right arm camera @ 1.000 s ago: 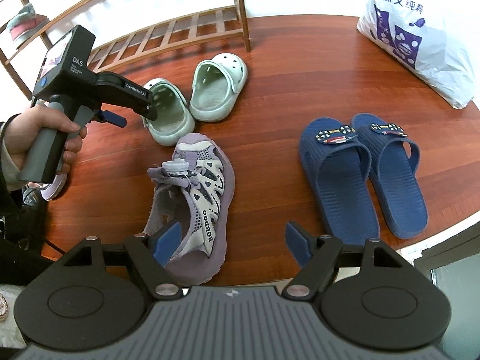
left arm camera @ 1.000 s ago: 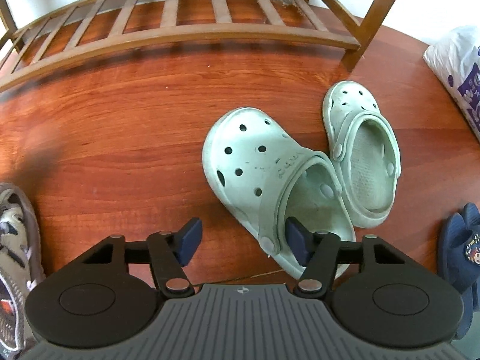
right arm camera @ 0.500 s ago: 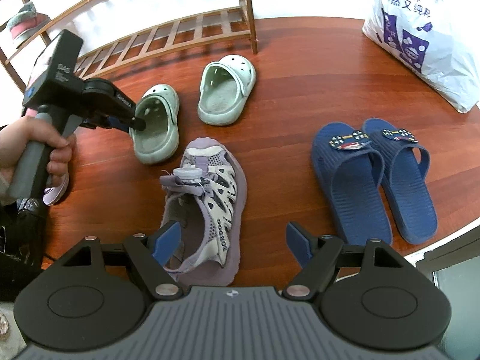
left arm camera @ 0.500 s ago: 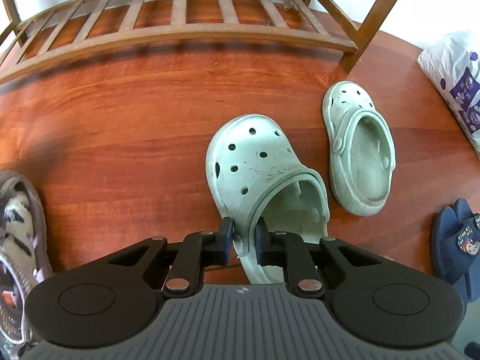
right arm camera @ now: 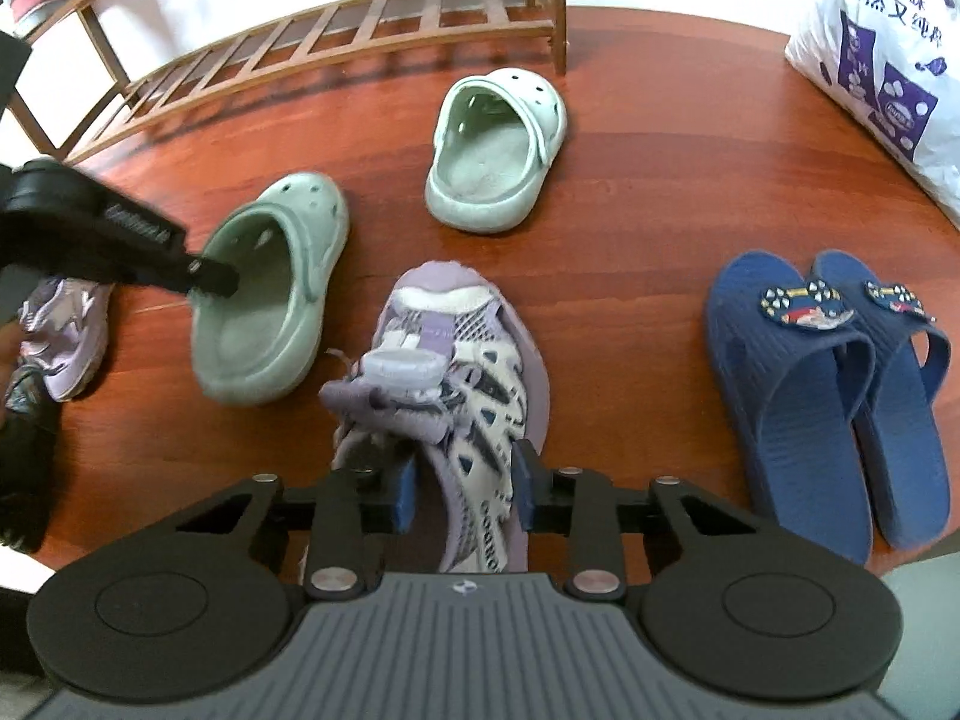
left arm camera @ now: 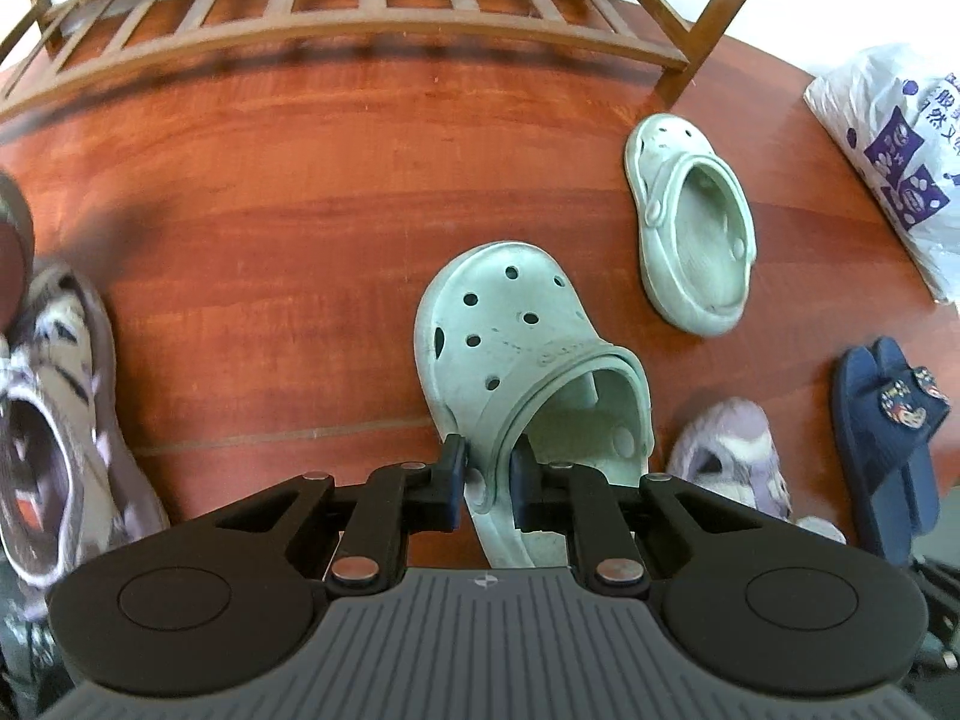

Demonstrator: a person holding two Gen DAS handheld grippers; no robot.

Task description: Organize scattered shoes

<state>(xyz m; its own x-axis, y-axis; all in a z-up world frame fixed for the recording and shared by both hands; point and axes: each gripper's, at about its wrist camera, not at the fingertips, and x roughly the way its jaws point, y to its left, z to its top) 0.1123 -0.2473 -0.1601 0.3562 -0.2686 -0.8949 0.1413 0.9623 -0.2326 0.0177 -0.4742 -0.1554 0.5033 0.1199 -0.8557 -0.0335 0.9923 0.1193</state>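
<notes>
My left gripper (left arm camera: 486, 483) is shut on the side rim of a mint green clog (left arm camera: 516, 354), also in the right wrist view (right arm camera: 270, 294), held above the floor and apart from its mate (left arm camera: 690, 228) (right arm camera: 495, 150). My right gripper (right arm camera: 461, 495) has its jaws closing around the upper of a purple and white sandal (right arm camera: 444, 384); whether the pads touch it I cannot tell. The other purple sandal (left arm camera: 54, 420) lies at the left, also in the right wrist view (right arm camera: 60, 336).
A slatted wooden shoe rack (left arm camera: 360, 12) (right arm camera: 336, 30) stands at the back. A pair of navy slides (right arm camera: 828, 396) lies at the right. A white plastic bag (right arm camera: 882, 60) sits at the far right. The floor (left arm camera: 300, 210) is red-brown wood.
My left gripper closed on the green clog's rim and drew it away from its mate. My right gripper moved forward over the purple sandal and its jaws narrowed around it.
</notes>
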